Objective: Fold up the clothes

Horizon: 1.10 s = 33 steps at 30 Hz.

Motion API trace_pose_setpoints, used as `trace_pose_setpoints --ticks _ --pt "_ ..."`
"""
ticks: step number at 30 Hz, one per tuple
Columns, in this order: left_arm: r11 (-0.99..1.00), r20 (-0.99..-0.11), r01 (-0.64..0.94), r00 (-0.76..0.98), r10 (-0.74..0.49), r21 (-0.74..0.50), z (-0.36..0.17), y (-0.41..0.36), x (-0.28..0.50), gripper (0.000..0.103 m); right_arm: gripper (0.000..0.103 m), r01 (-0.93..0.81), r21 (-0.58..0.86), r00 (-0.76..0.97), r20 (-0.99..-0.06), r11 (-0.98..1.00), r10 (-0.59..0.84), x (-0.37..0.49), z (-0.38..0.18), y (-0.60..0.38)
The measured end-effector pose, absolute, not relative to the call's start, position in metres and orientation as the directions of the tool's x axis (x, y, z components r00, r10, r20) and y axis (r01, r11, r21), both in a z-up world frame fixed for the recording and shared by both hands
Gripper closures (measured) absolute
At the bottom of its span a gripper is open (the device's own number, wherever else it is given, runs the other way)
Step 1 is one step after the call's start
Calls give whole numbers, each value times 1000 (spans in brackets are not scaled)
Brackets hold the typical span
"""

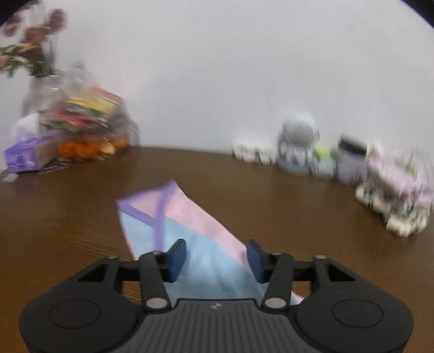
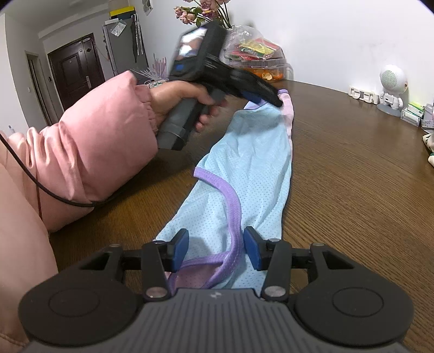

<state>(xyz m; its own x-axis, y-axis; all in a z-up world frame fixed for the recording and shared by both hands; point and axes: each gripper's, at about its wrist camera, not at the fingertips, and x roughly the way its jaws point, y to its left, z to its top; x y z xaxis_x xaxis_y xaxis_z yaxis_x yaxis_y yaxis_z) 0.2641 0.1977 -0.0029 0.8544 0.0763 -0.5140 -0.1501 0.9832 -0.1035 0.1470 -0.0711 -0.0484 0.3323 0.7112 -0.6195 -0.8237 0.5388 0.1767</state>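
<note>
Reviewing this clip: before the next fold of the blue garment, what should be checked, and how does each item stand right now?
1. Left gripper jaws apart, pads not pressing the cloth: ok.
2. Right gripper jaws apart around the purple trim, no pinch visible: ok.
3. Garment lying in a long strip on the table: ok.
4. Far end flat: not ok, the pink edge looks lifted.
5. Table items at the wall clear of the garment: ok.
6. Layers aligned underneath: cannot tell.

a home; wooden dining table (image 2: pixel 352 168), flowers (image 2: pixel 200 10), snack bags (image 2: pixel 252 46), fridge (image 2: pixel 122 51), dark entry door (image 2: pixel 73 70)
</note>
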Motion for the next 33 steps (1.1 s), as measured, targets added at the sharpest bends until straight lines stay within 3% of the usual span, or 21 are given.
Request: trace_pose_setpoints --ticks 2,4,6,10,18,26,28,33 --pt "988 -536 -104 844 29 -110 -4 194 259 63 56 -825 176 331 -620 537 711 147 -48 -71" --pt "992 -564 -55 825 -18 -111 -6 189 255 90 56 -826 172 331 -622 536 710 147 -49 -71" --pt "995 -591 -26 806 -35 -94 -10 184 253 90 56 -829 166 330 -625 534 707 147 -48 -71" --pt "999 -637 -46 770 46 17 -23 171 259 90 56 -834 150 330 -636 531 698 145 -47 -71" --pt "995 -655 -61 749 99 81 -24 164 250 90 56 -870 68 317 -679 487 662 140 -44 -68" --pt "992 -675 -85 727 123 89 -22 148 204 89 56 -925 37 220 -759 378 613 140 -34 -87" --pt "993 -676 -93 727 121 78 -22 143 187 83 56 -935 32 197 -783 353 591 140 -32 -98" --pt "992 -675 -120 730 108 29 -23 134 157 78 55 -941 -3 200 -813 339 548 133 -28 -124"
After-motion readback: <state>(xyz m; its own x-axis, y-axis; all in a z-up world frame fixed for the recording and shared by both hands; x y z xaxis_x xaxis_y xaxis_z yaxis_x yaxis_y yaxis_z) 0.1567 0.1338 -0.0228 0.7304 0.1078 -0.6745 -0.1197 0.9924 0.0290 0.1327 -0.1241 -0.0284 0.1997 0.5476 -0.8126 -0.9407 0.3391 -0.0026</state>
